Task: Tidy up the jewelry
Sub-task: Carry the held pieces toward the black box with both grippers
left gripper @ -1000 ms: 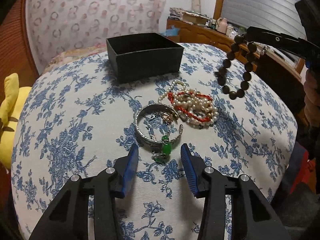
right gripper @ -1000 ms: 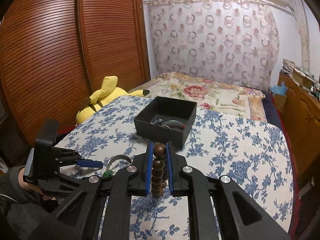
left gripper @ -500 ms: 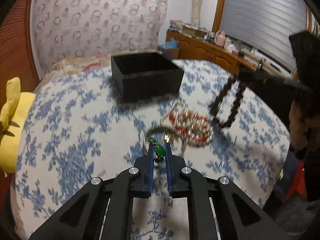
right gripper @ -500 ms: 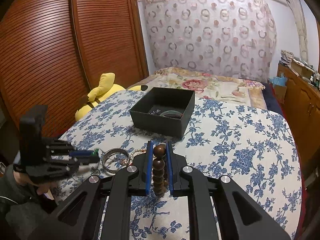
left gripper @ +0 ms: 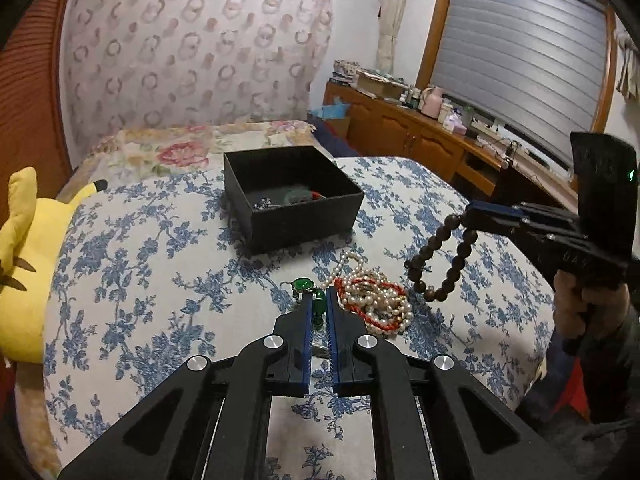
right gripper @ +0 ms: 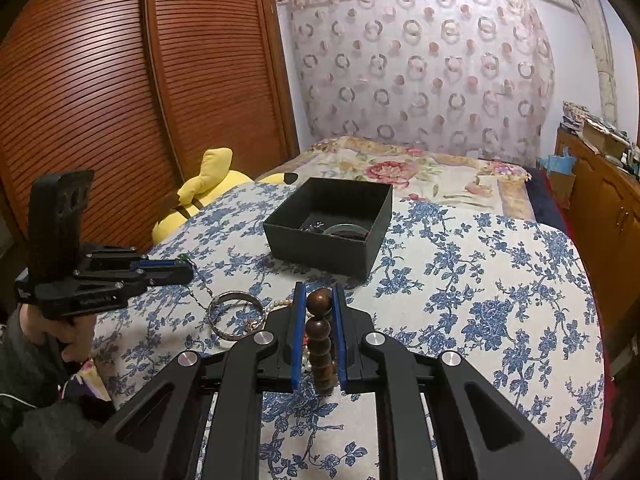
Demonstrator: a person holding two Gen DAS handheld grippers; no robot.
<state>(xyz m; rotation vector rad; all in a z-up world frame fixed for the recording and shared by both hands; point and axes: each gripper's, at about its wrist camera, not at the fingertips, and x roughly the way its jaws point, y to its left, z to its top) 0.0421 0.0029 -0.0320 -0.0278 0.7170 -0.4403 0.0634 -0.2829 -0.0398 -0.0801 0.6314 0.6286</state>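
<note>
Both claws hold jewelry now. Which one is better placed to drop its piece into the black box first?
Probably the right claw. Its brown bead bracelet hangs free in the air, clear of the bedspread. The left claw grips the green pendant, but its chain runs down to the silver bangle and may drag it towards the black box.

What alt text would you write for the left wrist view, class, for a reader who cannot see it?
The left gripper pinches a green-stone chain above a blue-flowered cloth, beside a heap of pearl and red bead strands. Behind stands an open black box; at right, the right gripper holds a brown bead bracelet.
</note>
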